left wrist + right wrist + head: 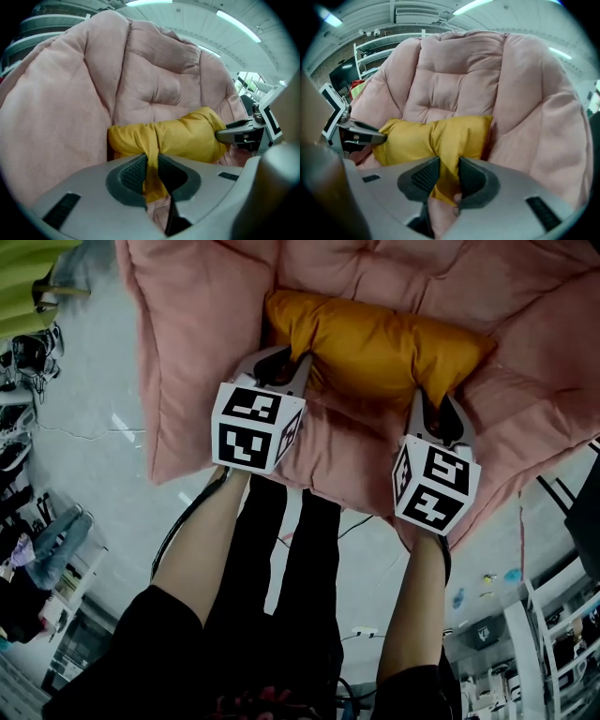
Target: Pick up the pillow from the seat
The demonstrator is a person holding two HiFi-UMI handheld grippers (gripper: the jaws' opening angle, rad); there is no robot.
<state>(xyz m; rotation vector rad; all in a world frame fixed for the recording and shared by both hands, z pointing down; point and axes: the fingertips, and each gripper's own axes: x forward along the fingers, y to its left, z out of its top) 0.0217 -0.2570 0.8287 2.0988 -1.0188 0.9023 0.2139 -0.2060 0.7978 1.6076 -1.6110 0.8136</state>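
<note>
A mustard-yellow pillow [375, 343] lies across the seat of a large pink cushioned chair [206, 362]. My left gripper [292, 360] is shut on the pillow's left end; in the left gripper view a fold of yellow fabric [151, 173] is pinched between the dark pads. My right gripper [441, 401] is shut on the pillow's right end, where the pillow [440, 138] bunches between its pads. Each gripper view shows the other gripper's tip at the pillow's far end: the right gripper [229, 134] and the left gripper [370, 137].
The pink chair's padded back [454, 79] and sides rise round the pillow. The pale floor [103, 437] lies to the left of the chair. Shelving and clutter [37, 568] stand at the left edge, with more racks [534, 643] at the lower right. My legs stand before the chair.
</note>
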